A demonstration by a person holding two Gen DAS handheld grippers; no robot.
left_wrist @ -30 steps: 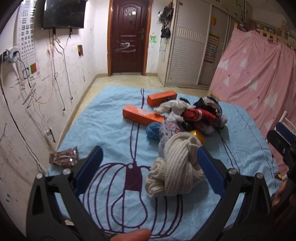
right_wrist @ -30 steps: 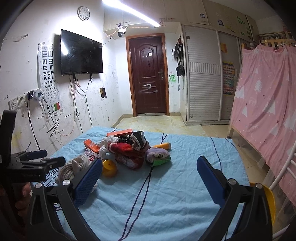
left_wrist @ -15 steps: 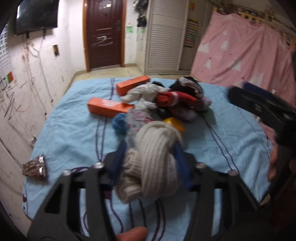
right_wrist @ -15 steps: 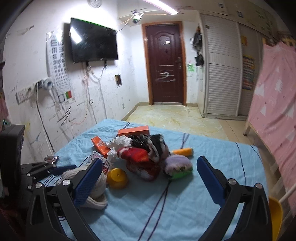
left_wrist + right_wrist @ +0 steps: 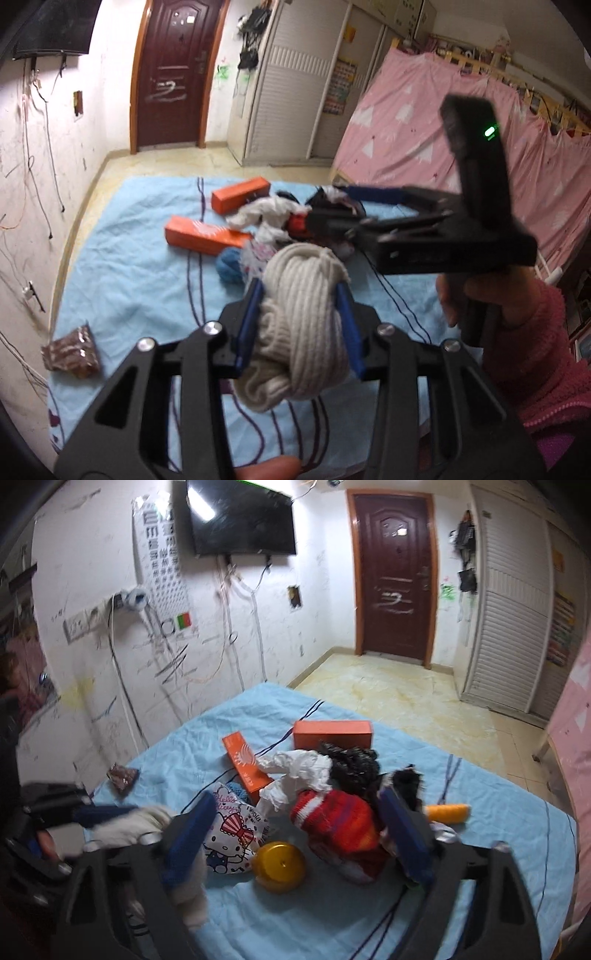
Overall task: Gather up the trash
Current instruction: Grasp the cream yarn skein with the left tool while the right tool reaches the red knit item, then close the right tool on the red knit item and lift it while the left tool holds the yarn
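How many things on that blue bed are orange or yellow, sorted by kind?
Orange boxes: 2, the far box and the near box
Yellow round lid: 1
Orange roll: 1
Total: 4

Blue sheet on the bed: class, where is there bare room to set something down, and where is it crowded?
Bare sheet lies between the brown wrapper and the orange box, and in the right wrist view right of the orange roll. Crowded: the pile around the red knit.
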